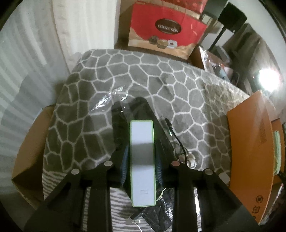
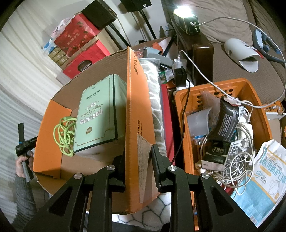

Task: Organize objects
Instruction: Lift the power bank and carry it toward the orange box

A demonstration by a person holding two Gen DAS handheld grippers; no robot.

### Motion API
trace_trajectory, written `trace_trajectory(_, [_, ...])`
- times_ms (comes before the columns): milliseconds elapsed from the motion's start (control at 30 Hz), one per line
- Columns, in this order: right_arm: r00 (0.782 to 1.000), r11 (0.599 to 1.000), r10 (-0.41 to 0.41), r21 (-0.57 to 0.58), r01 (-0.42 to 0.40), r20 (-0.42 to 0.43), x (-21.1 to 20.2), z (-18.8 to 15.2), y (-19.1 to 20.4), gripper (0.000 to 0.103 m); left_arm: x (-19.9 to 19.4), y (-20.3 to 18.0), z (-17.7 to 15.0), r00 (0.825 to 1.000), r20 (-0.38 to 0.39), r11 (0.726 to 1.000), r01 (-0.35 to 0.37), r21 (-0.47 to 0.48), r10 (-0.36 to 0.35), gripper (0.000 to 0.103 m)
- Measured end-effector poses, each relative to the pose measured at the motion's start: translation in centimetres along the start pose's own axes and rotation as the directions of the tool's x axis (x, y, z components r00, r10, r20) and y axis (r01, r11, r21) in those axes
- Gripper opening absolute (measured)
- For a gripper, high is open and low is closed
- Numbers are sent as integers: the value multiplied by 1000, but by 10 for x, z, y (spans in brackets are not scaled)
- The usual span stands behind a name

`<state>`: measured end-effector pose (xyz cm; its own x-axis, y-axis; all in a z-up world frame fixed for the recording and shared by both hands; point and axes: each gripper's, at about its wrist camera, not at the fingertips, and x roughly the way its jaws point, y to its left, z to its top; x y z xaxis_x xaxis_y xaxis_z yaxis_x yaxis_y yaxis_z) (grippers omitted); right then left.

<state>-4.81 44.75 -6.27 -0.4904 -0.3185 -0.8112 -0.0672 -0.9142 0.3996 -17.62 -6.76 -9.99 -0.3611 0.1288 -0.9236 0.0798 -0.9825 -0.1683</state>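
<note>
Surface: grey blanket (image 1: pixel 160 75) with a white cell pattern, draped over a raised mound. White curtain (image 1: pixel 26 53) runs down the left of the room. Behind the blanket, a red gift box (image 1: pixel 166 32) marked COLLECTION; in the right wrist view it sits at the bottom of a stack of boxes with a black speaker (image 2: pixel 100 14) above. Far right of that view: brown sofa (image 2: pixel 241 62) with a grey slipper (image 2: pixel 243 53) on it, and a bright lamp (image 2: pixel 184 9) above a dark wooden unit.

Left gripper (image 1: pixel 142 125): clamped on a white power bank (image 1: pixel 142 160) with a green rim, held lengthwise between the fingers, above the blanket. Clear plastic wrap (image 1: pixel 107 101) lies on the blanket just ahead; a black cable (image 1: pixel 175 135) lies to the right of the fingers.

Containers, left to right:
- Cardboard box (image 2: pixel 53 142), orange outside, open. Inside: a coiled green cable (image 2: pixel 64 137) against the left side of a mint tissue box (image 2: pixel 101 110) printed SOFT.
- Box flap (image 2: pixel 137 125) stands upright on the box's right side. Right gripper (image 2: pixel 137 160) straddles it, fingers set narrow, one each side; left finger against the flap, whether the right finger touches it cannot be told.
- Orange basket (image 2: pixel 187 100) right of the box, with a strip of blanket between. Inside: tangled white cables (image 2: pixel 237 160), a black pouch (image 2: pixel 227 121), a small black box (image 2: pixel 218 151), and a clear jug (image 2: pixel 198 119).
- Mask pack (image 2: pixel 264 178), white and blue, over the basket's right rim.
</note>
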Motion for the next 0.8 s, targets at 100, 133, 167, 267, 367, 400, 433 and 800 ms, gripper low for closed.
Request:
trace_trajectory(100, [1000, 1000, 0, 1, 0, 0, 0, 0, 0, 23, 0, -7, -4, 1000, 11, 999, -20, 36, 20, 23])
trace_trajectory(133, [1000, 1000, 1, 2, -1, 0, 0, 0, 0, 23, -1, -7, -5, 1000, 18, 999, -7, 35, 7, 23])
trace_trajectory(167, [1000, 1000, 1, 3, -1, 0, 0, 0, 0, 23, -3, -9, -5, 1000, 24, 999, -7, 35, 6, 23])
trace_trajectory(267, [1000, 1000, -2, -1, 2, 0, 0, 0, 0, 23, -11, -11, -5, 999, 45, 999, 14, 36, -16, 23])
trace_trajectory(367, [1000, 1000, 0, 1, 0, 0, 0, 0, 0, 23, -26, -16, -1, 997, 73, 998, 34, 51, -38, 23])
trace_trajectory(400, [1000, 1000, 0, 1, 0, 0, 0, 0, 0, 23, -32, -18, 0, 996, 81, 997, 43, 57, -48, 23])
trace_trajectory(433, [1000, 1000, 0, 1, 0, 0, 0, 0, 0, 23, -39, -20, 2, 994, 92, 997, 54, 57, -60, 23])
trace_trajectory(800, [1000, 1000, -1, 1, 1, 0, 0, 0, 0, 23, -124, -52, 18, 957, 255, 983, 98, 155, -136, 23])
